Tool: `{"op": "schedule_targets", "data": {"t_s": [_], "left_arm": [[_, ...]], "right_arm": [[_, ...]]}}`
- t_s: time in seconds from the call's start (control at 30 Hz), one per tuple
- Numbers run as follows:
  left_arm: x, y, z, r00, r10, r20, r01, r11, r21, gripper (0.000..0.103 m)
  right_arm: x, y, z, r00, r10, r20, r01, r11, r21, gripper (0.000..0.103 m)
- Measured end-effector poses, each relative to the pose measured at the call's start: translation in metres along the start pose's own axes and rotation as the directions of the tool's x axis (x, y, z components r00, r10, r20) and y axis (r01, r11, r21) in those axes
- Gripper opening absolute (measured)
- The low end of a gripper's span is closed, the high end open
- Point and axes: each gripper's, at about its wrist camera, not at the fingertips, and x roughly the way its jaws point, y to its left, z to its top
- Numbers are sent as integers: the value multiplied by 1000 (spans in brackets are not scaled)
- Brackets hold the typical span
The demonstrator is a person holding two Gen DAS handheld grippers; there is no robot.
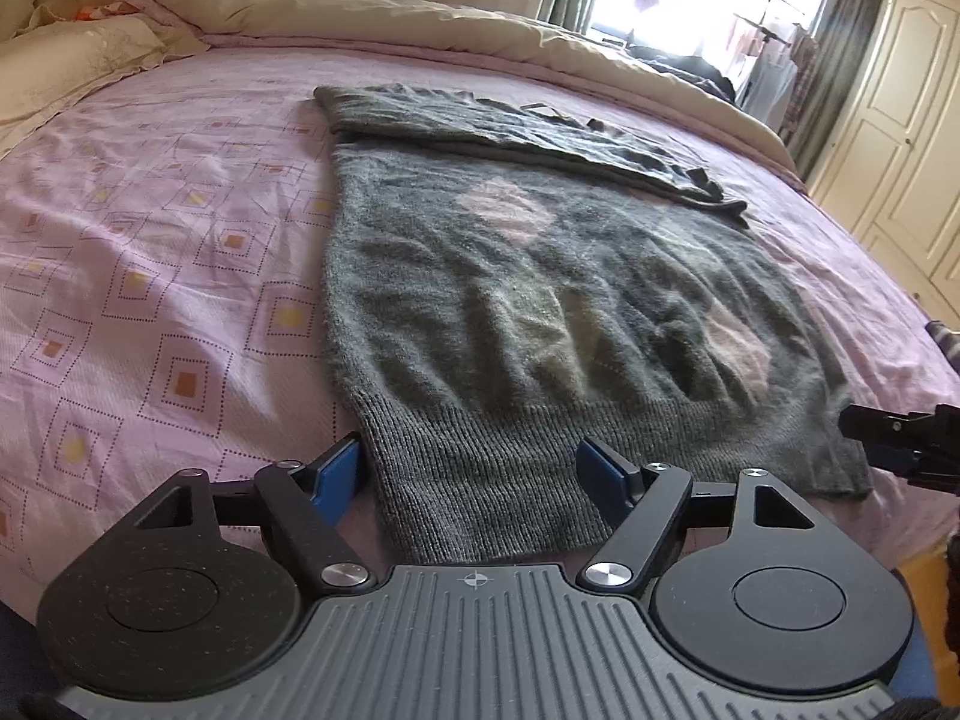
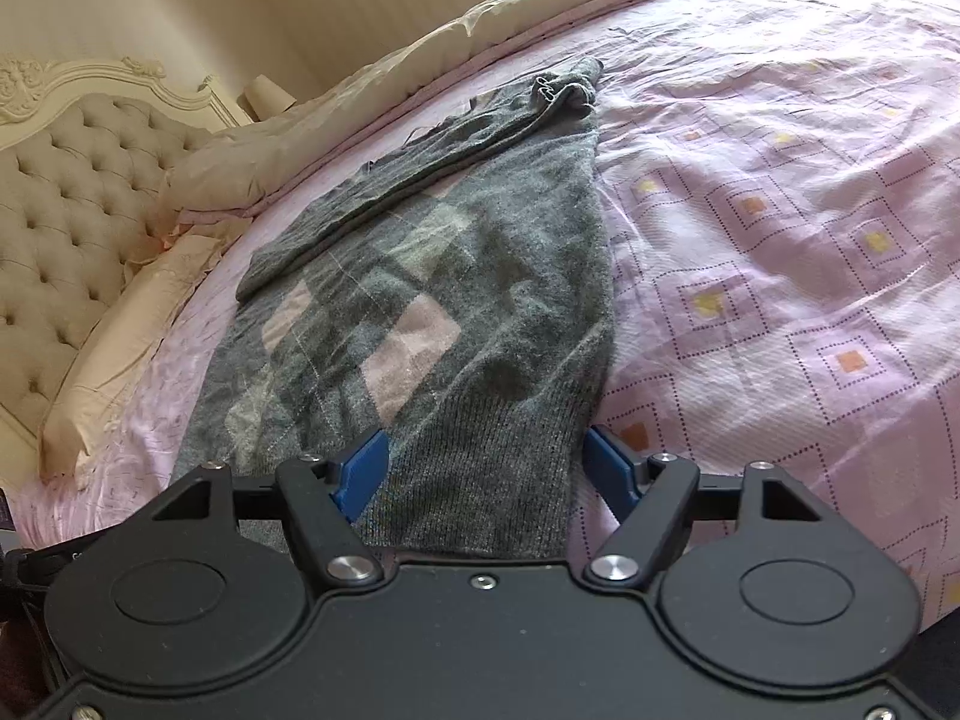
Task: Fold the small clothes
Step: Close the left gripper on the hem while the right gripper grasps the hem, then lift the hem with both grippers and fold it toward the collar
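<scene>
While both grippers sit low at the near edge of the bed, a grey knit sweater (image 1: 540, 312) lies flat straight ahead of them on the lilac patterned bedsheet (image 1: 150, 276). Argyle front: pale pink and lighter grey diamonds on a charcoal ground, thin diagonal lines crossing them. Ribbed hem band runs along the near side. At the far end, the sleeves (image 1: 516, 138) are folded across the body as one long band, with a cuff bunched at the band's end.

Left gripper (image 1: 474, 474): jaws spread wide, blue pads (image 1: 336, 477) apart, holding nothing. Hem's left corner lies between the fingers; the left pad sits just outside the sweater's side edge, over sheet.

Right gripper (image 2: 483, 468): jaws likewise spread, nothing clamped. Hem's right corner lies between its blue pads (image 2: 363, 471); the right pad sits just off the sweater's side edge. In the left wrist view, this gripper shows at far right, beside the hem corner.

Edges: sweater's side edges run straight away from each gripper; the hem lies close to the mattress edge. Open sheet spreads wide outboard of both grippers. Beyond the sweater, a cream duvet (image 1: 420, 24) is heaped along the far side. Tufted headboard (image 2: 66, 192) and pillow (image 2: 126, 330) lie to the left of the right gripper; wardrobe doors (image 1: 888, 120) and a curtained window (image 1: 708, 0) stand ahead-right of the left gripper.
</scene>
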Motion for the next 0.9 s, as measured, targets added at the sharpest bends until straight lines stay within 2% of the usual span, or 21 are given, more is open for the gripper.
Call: {"op": "schedule_targets", "data": {"t_s": [0.03,0.07,0.13,0.27,0.4,0.53,0.7,0.9], "left_arm": [[0,0,0,1000,7,3,-7,1000,2,60],[1,0,1,1000,9,6,-9,1000,1,46],[1,4,1,1000,1,6,-1,1000,-14,35],[-1,11,0,1000,-24,12,25,999,-43,6],[-8,15,4,999,-42,25,44,996,-75,5],[-30,16,28,991,-83,102,93,991,-99,5],[-45,15,89,965,-122,233,142,987,-69,4],[-21,18,175,924,-156,348,181,983,-38,4]], "right_arm": [[1,-1,0,1000,-5,-8,5,1000,3,47],[2,-2,-1,1000,-13,-14,13,1000,7,41],[2,-4,-2,999,-30,-17,30,1000,1,18],[-6,-4,1,1000,3,-7,-3,1000,8,13],[-24,1,22,995,78,57,-79,997,24,12],[-33,8,61,980,141,139,-145,989,26,11],[-18,14,124,956,199,217,-209,978,22,11],[34,18,203,938,207,277,-217,976,3,11]]}}
